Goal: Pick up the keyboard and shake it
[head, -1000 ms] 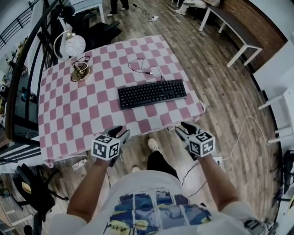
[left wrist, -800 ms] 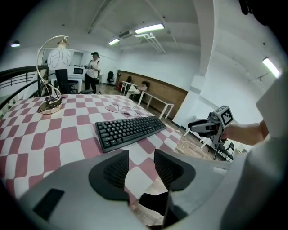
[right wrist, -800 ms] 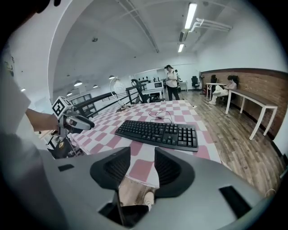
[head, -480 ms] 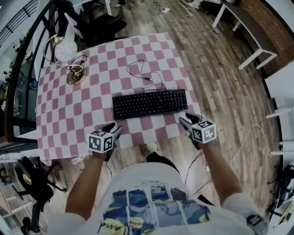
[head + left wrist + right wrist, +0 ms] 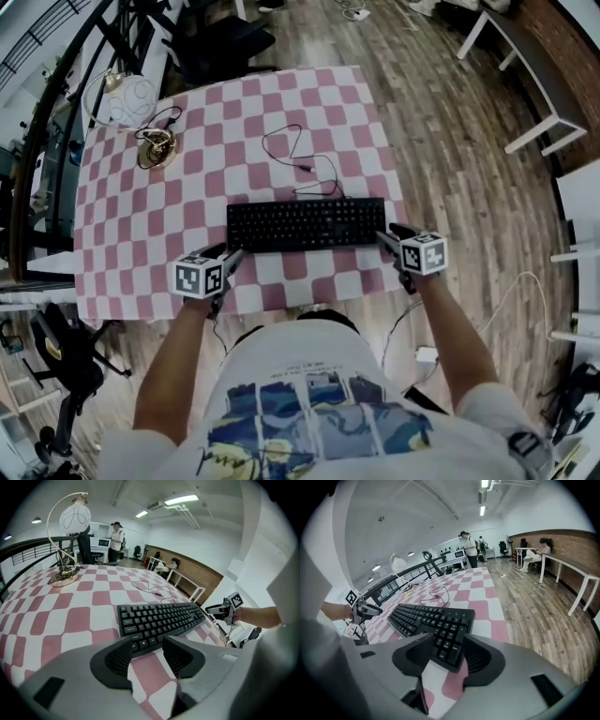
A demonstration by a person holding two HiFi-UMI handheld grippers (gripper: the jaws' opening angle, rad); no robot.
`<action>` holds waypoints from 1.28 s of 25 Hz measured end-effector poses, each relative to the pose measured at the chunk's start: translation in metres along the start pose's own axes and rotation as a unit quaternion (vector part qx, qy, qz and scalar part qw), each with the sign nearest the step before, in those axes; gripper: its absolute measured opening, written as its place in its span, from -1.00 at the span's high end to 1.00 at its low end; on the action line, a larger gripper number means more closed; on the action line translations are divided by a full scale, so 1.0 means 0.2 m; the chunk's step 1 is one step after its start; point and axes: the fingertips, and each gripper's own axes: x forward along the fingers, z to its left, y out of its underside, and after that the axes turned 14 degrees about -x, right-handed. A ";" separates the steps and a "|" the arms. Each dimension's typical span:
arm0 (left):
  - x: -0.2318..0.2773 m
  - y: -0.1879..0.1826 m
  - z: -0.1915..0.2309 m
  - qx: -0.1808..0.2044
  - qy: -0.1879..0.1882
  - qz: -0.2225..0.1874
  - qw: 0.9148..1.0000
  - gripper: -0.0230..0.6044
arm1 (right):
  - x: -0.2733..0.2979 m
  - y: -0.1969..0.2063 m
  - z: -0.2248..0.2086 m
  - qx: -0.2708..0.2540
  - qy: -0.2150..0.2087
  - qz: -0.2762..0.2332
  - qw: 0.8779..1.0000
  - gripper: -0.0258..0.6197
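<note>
A black keyboard point(image 5: 306, 224) lies across the near half of a table with a pink and white checked cloth point(image 5: 141, 225). My left gripper point(image 5: 230, 255) is at the keyboard's left front corner. Its jaws have just been opening, and the corner point(image 5: 140, 641) lies just ahead of the gap of the left gripper point(image 5: 147, 652), untouched. My right gripper point(image 5: 389, 234) is at the keyboard's right end. Its jaws have also been opening. The keyboard's right corner point(image 5: 450, 651) reaches into the right gripper's gap point(image 5: 446, 657), and the pads stand apart from it.
The keyboard's thin cable point(image 5: 300, 155) snakes over the cloth behind it. At the far left corner stands a lamp with a white globe point(image 5: 127, 98) on a brass base point(image 5: 155, 145). The table's near edge point(image 5: 309, 298) is just under my hands. A person point(image 5: 116, 543) stands far behind.
Both grippers have come forward from in front of the table's near edge to the keyboard's two ends, and sunk lower. The keyboard has not moved.
</note>
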 end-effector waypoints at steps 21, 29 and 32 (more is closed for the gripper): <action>0.28 -0.12 0.20 -0.051 -0.033 0.024 0.998 0.15 | 0.26 -0.01 -0.12 0.066 -0.126 0.033 0.989 0.10; 0.37 -0.11 0.17 -0.083 -0.005 0.053 0.995 0.01 | 0.26 -0.02 -0.13 0.057 -0.125 0.053 0.989 0.11; 0.37 -0.10 0.17 -0.090 -0.004 0.055 0.994 0.01 | 0.26 -0.02 -0.13 0.053 -0.115 0.059 0.990 0.12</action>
